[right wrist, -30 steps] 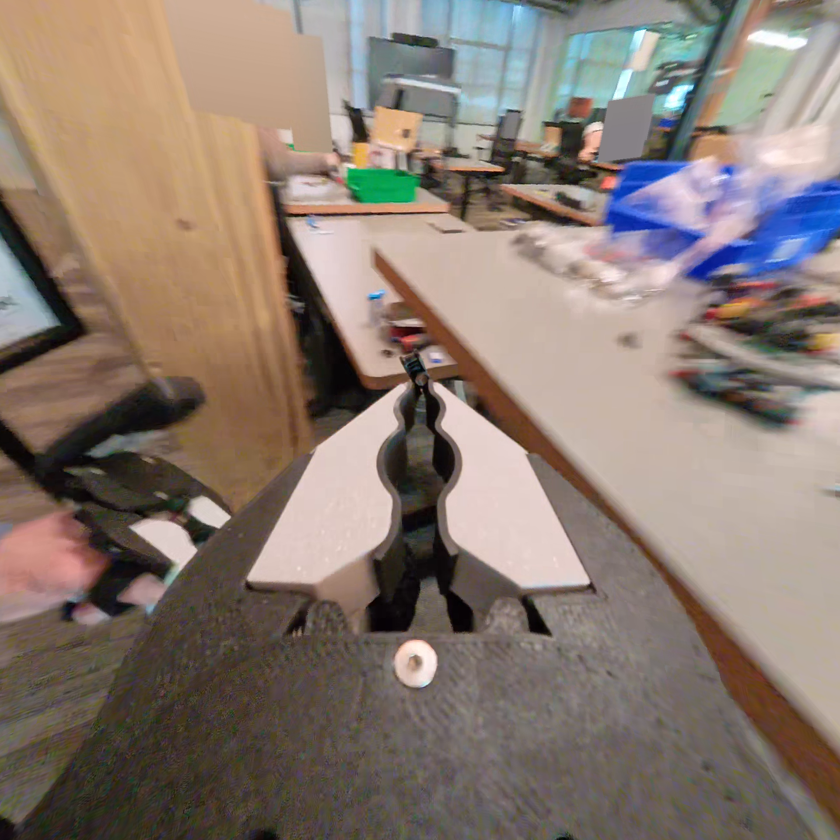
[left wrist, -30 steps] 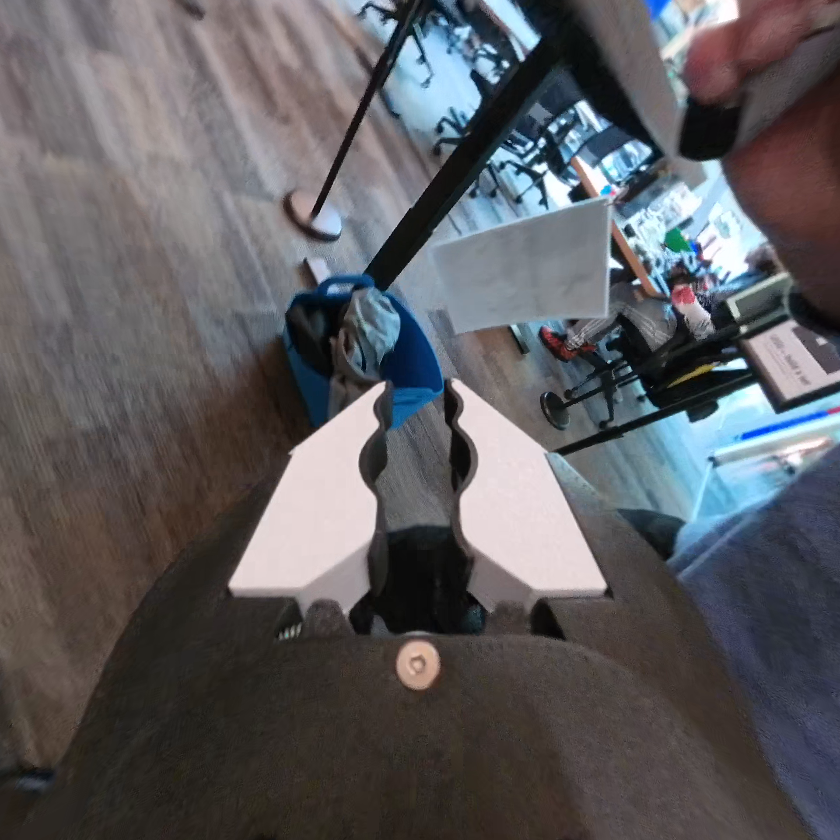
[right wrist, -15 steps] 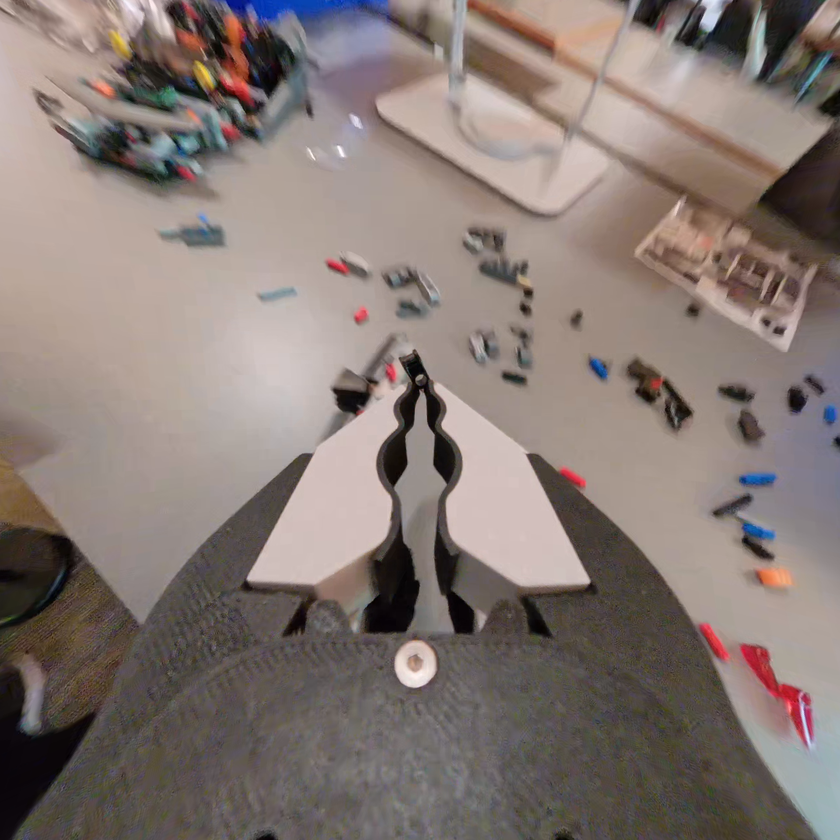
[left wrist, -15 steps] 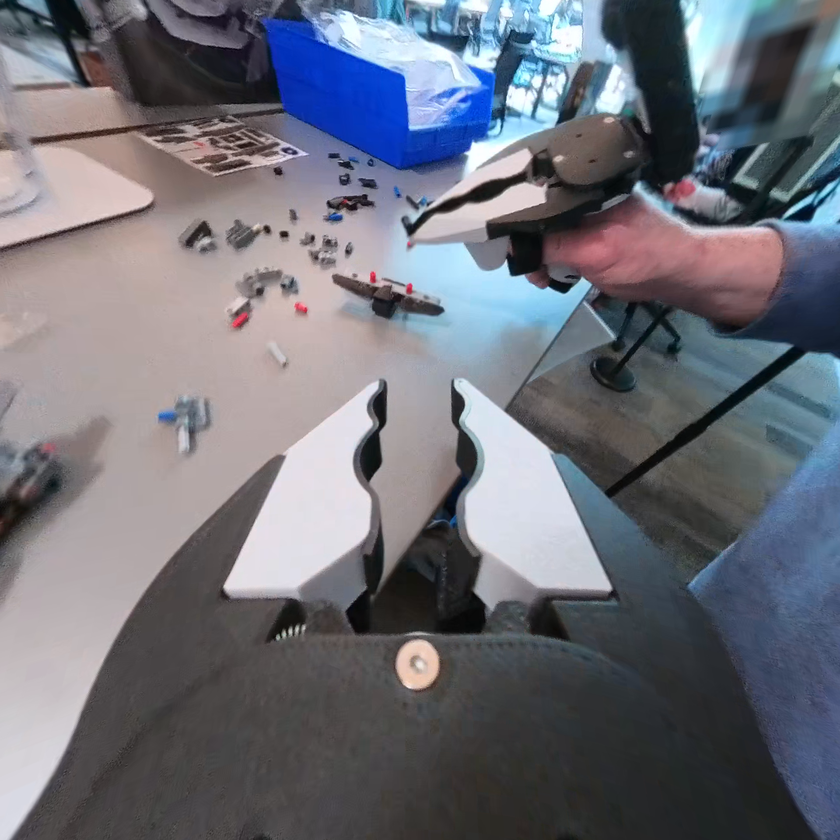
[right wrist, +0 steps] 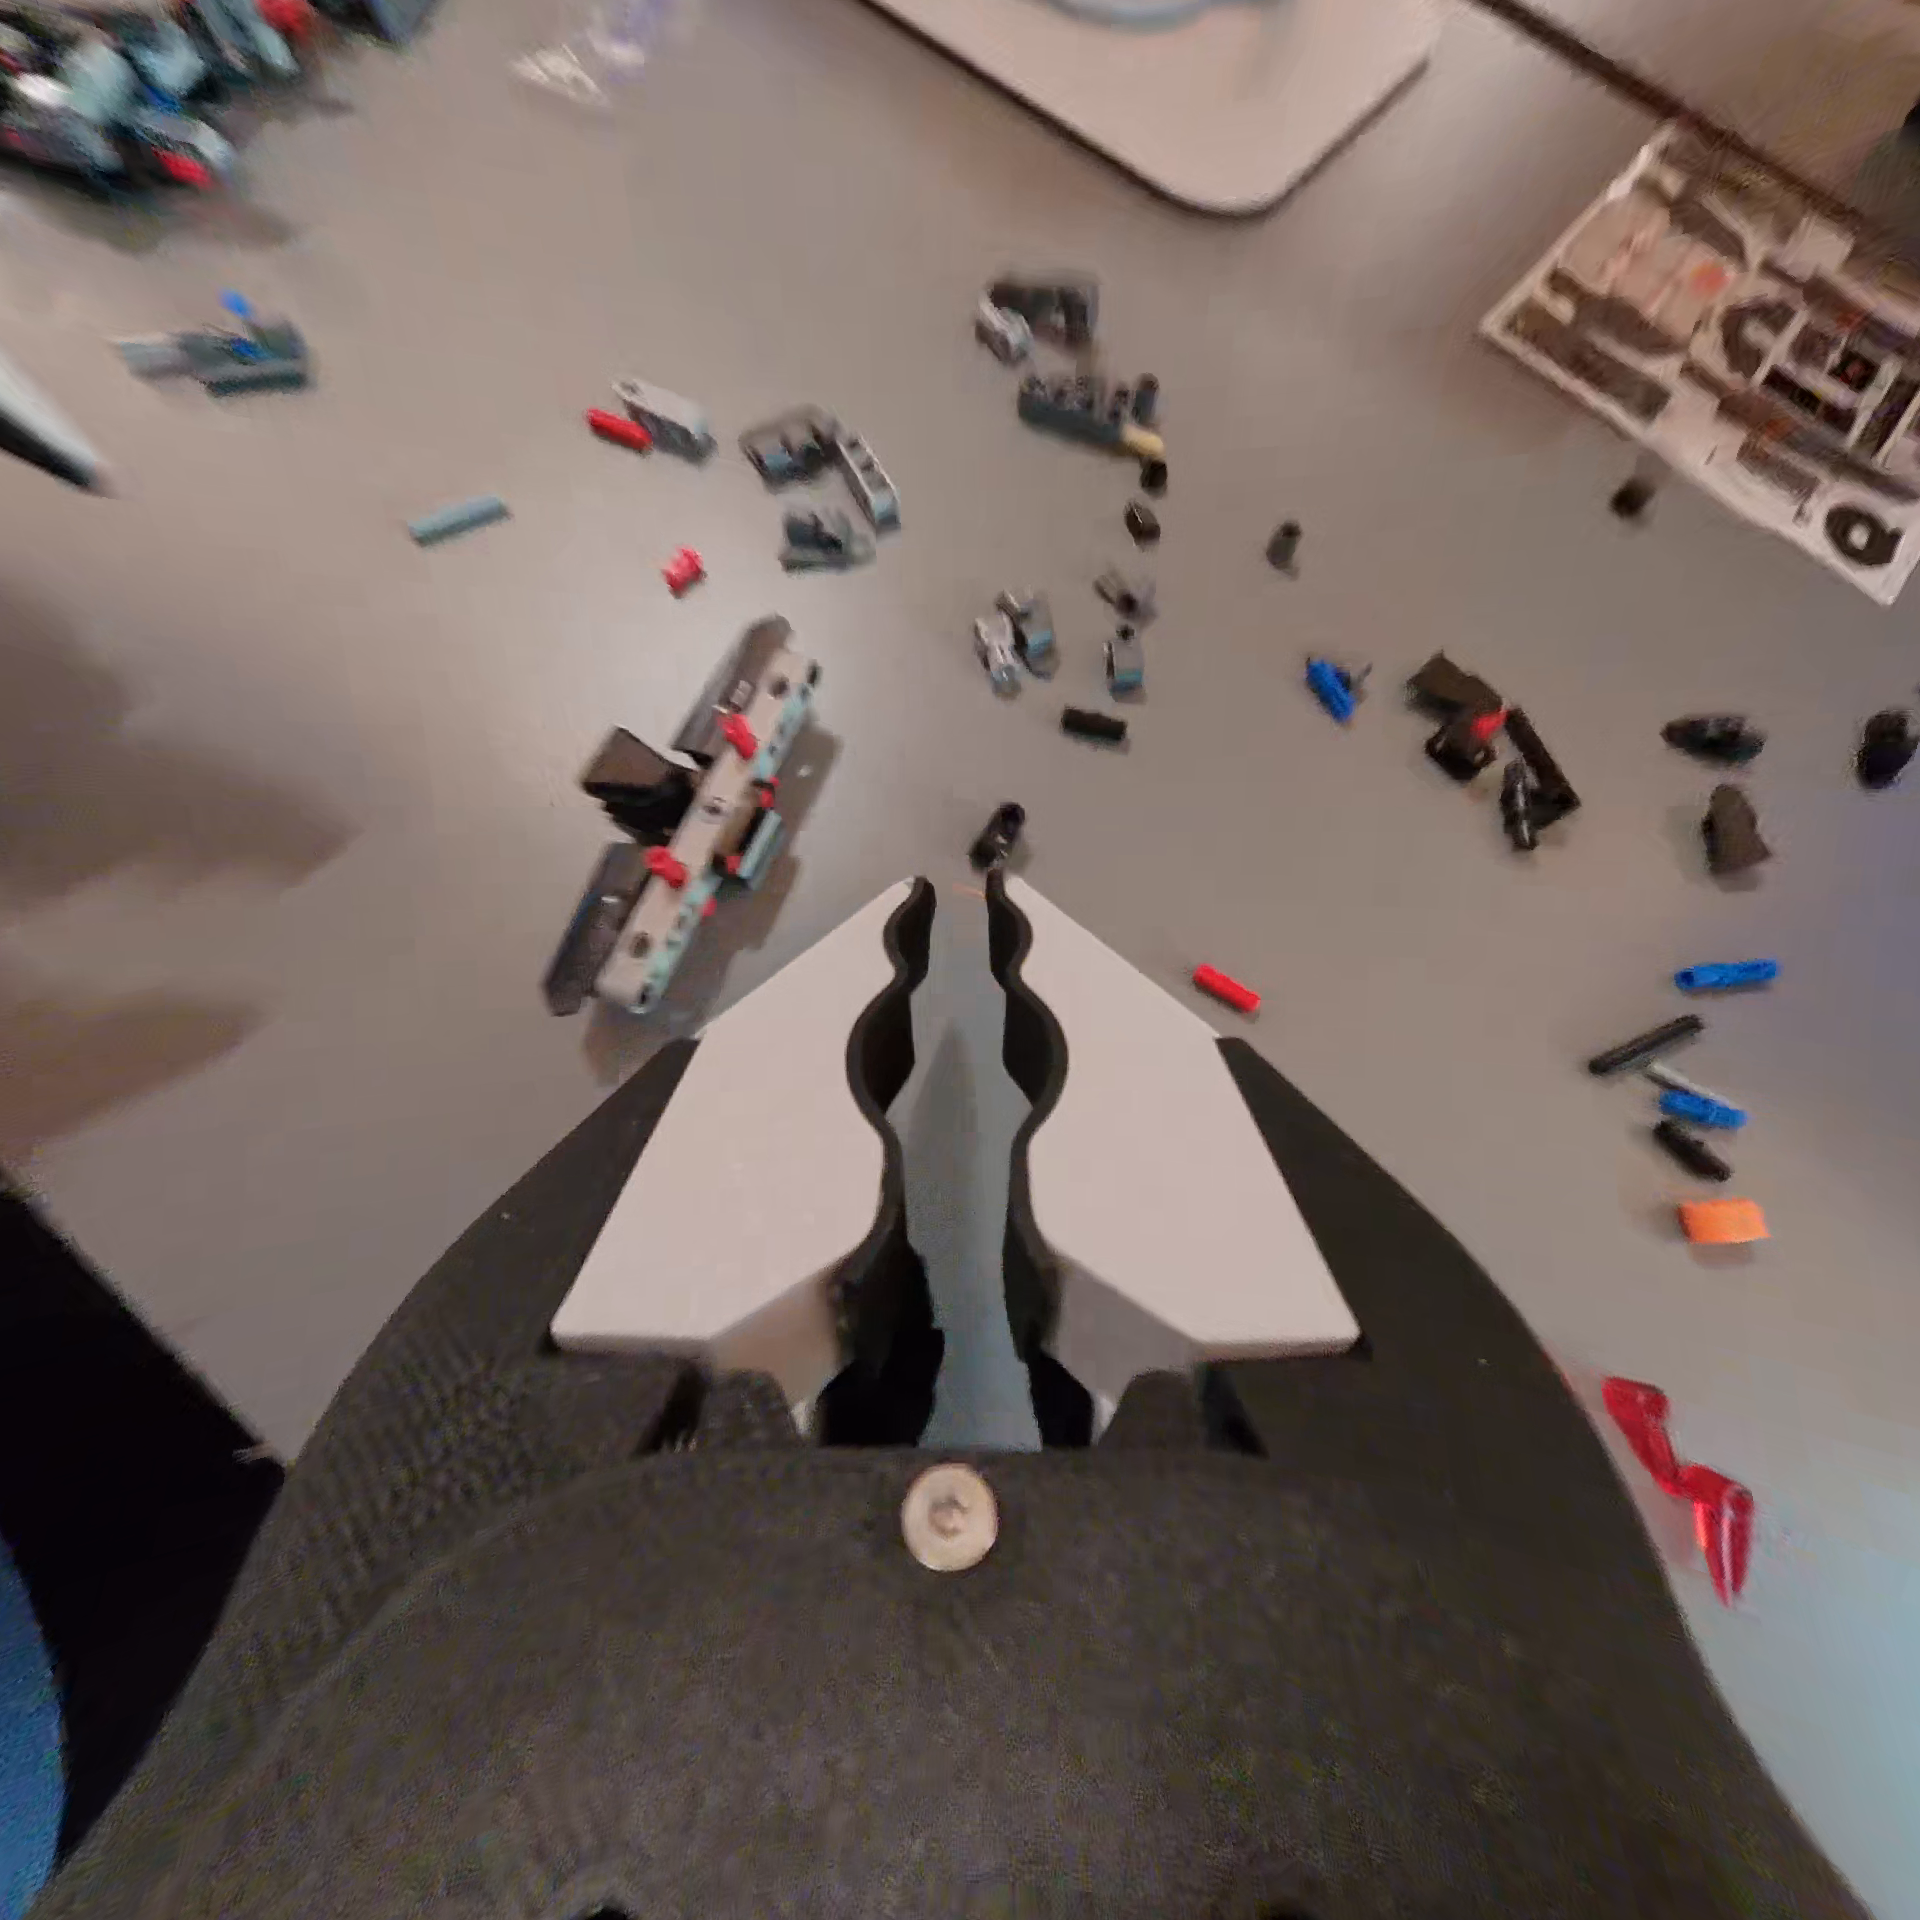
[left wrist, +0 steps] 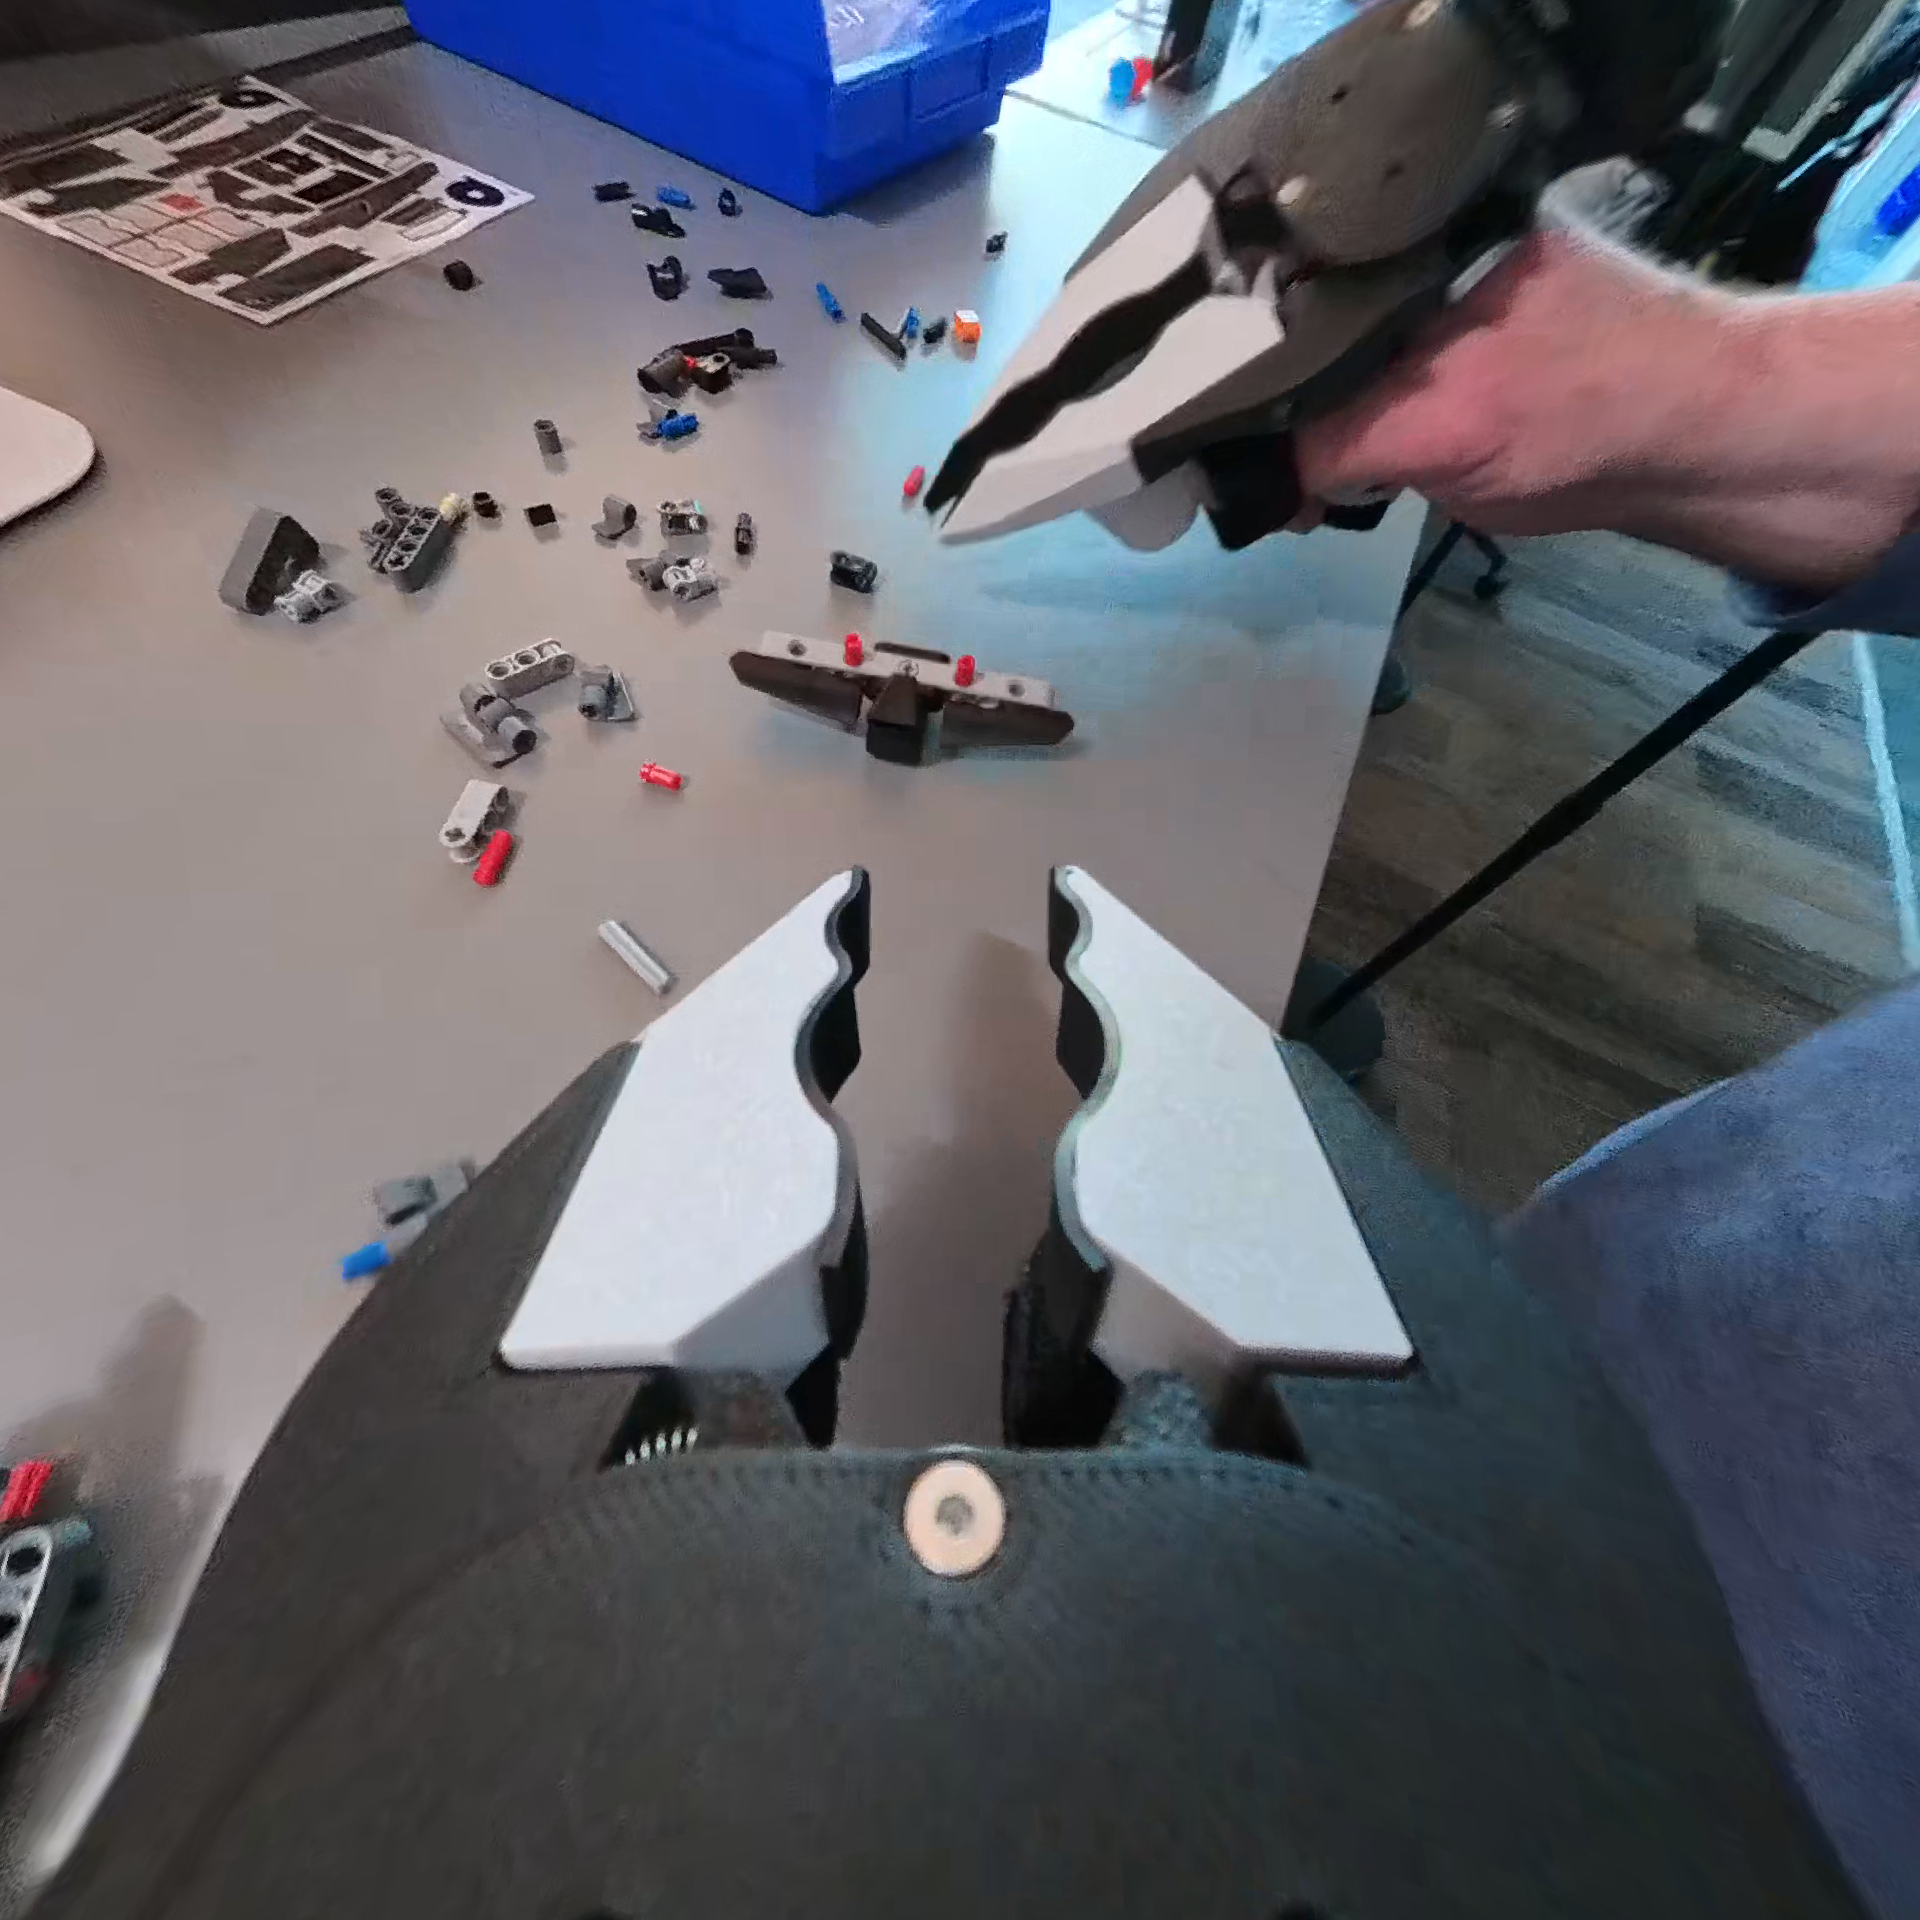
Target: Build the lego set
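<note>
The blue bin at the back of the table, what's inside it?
The blue bin is cut off by the top of the left wrist view. Only some crinkled clear plastic shows at its open top. Its solid walls hide anything beneath, so the contents cannot be told.

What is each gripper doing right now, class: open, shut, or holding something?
Left gripper: open, fingers wide apart, holding nothing, above the table.
Right gripper: open by a narrow gap, nothing between its tips, over the loose pieces.
</note>
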